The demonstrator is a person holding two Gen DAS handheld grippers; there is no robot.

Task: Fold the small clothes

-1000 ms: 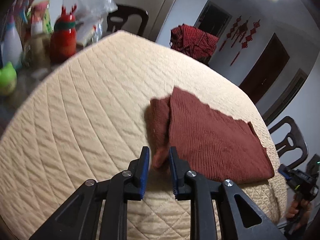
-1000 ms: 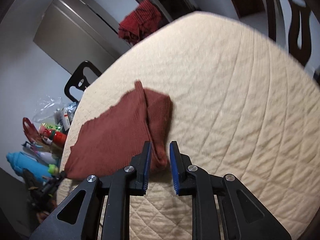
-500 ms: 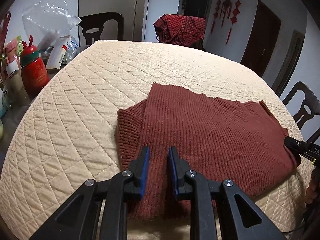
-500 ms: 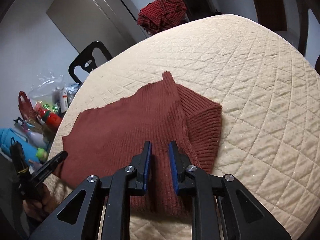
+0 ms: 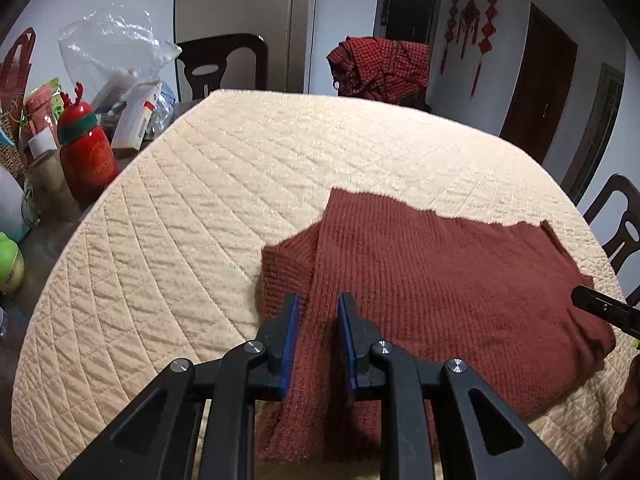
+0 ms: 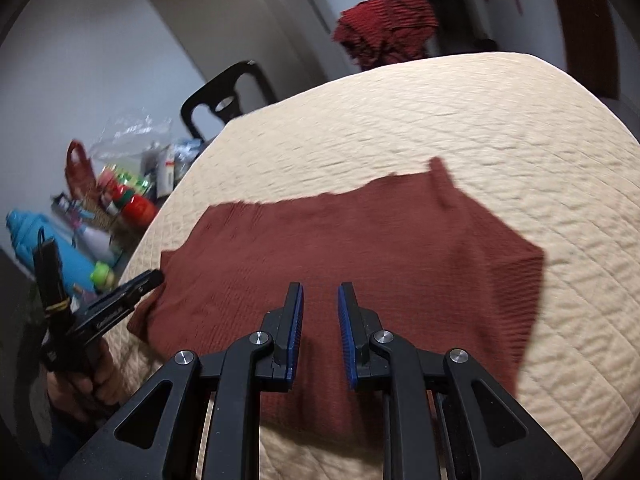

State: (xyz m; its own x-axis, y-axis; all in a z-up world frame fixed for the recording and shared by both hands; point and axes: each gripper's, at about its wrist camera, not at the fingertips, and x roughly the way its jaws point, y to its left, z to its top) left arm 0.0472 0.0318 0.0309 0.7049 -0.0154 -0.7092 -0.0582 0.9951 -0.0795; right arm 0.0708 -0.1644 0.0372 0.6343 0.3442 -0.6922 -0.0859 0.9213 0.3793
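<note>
Between the left tongs [image 5: 318, 336], which pinched its near edge, lay the soft, limp red sweater [image 5: 440, 280] on the quilted tabletop [image 5: 200, 200], best gripped at corners; the right tongs' [image 6: 320, 328] grip I could not tell.

The sweater [image 5: 440, 280] is dark red and knitted, with thin ribs running along it. It lies flat on the cream quilted surface [image 5: 240, 184], close to the near edge. One side is folded over on top, and a ribbed bit pokes out at the left from under the fold.
</note>
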